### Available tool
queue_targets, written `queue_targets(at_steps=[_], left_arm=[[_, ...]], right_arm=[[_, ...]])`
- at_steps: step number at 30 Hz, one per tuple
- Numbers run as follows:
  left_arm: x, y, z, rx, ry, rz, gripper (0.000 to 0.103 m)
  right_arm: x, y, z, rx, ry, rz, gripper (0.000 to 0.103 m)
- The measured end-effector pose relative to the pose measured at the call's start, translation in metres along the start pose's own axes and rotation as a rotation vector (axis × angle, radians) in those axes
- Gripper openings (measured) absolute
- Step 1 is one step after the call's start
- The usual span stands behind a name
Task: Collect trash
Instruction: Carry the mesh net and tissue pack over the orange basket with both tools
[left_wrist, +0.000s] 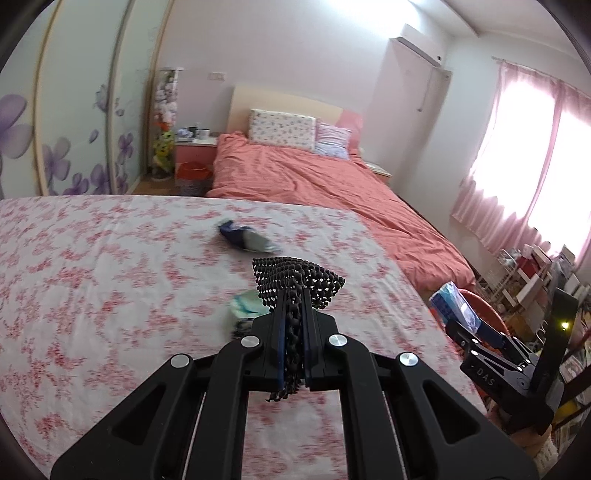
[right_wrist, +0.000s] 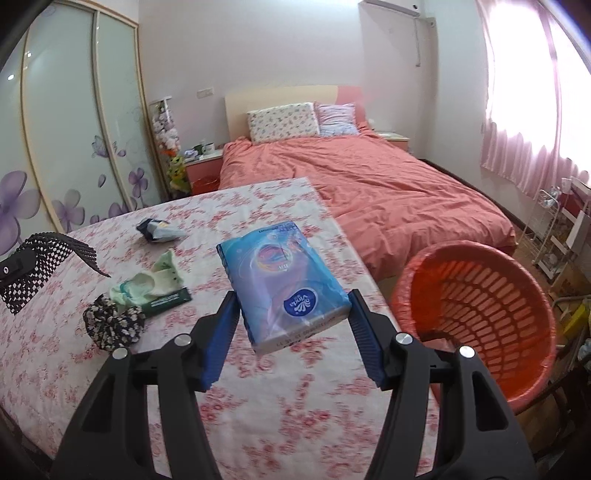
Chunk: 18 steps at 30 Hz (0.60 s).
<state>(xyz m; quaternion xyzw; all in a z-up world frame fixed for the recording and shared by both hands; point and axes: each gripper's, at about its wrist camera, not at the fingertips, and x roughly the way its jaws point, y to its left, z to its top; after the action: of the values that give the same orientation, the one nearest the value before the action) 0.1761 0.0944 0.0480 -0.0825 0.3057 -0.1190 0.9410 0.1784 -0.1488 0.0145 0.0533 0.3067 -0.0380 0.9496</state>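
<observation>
My left gripper is shut on a black-and-white checkered cloth and holds it above the floral table. The cloth also shows at the left of the right wrist view. My right gripper is shut on a blue tissue pack, lifted above the table's right edge, beside the orange basket. In the left wrist view the pack and the right gripper show at the right. On the table lie a dark blue wrapper, a pale green sock, a green card and a flowered scrunchie.
A bed with a coral cover stands behind the table. A wardrobe with purple flowers is on the left. A nightstand and a small bin are by the bed. Shelves stand under the pink curtains at right.
</observation>
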Motion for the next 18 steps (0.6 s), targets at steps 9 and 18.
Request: queue_targets(at_steps=[9,18], left_arm=[[0.016,-0.056,-0.006,0.055,0.025,-0.095,0.006],[0.035,-0.113,-0.019,0.110,0.067,-0.183,0.006]], right_arm=[[-0.019,-0.045,-0.005,0.063,-0.033,-0.100,0.059],[-0.034,-0.094,-0.012,0.142,-0.052,-0.177,0.059]])
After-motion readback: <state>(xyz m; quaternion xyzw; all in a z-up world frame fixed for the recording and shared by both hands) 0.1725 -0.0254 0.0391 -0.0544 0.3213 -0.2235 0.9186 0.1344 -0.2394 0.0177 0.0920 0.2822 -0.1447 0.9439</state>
